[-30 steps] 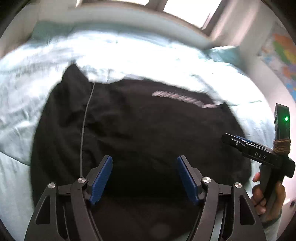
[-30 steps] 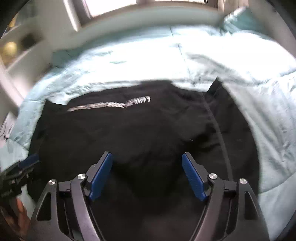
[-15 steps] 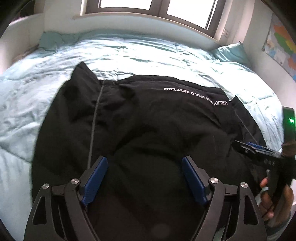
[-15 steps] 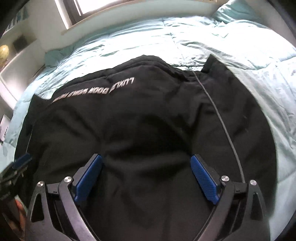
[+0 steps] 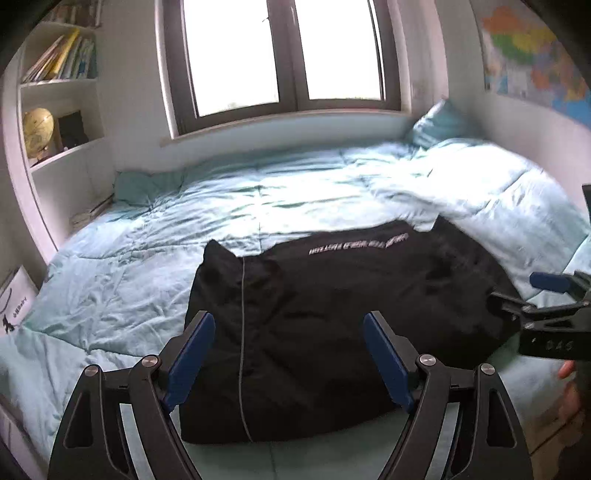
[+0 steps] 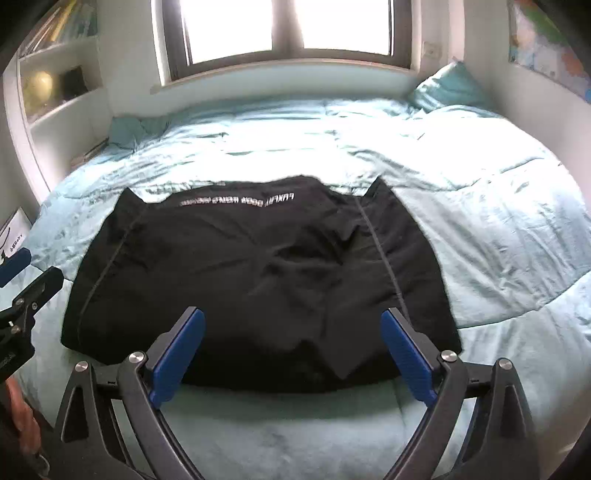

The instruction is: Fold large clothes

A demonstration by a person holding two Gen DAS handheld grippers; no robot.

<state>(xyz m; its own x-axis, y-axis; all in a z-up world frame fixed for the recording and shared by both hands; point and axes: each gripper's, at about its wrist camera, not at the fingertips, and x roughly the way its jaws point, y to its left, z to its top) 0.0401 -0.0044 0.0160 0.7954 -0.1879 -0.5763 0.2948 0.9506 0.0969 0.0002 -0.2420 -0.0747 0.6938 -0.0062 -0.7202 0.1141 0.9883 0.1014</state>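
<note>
our left claw (image 5: 290, 363) and right claw (image 6: 291, 360) both hang apart and empty over the garment (image 6: 258, 280), their jaws just widened. it lies folded flat on the bed (image 6: 480, 229) (white lettering at the far edge). we judge it soft, limp and bulky; best pinched at the near corners.

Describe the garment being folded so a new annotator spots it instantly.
Start at the bed with the pale teal quilt under the window. Near its front edge lies a black garment, folded into a rough rectangle. It is the only dark item on the bedding, with a line of white lettering along its far edge.
</note>
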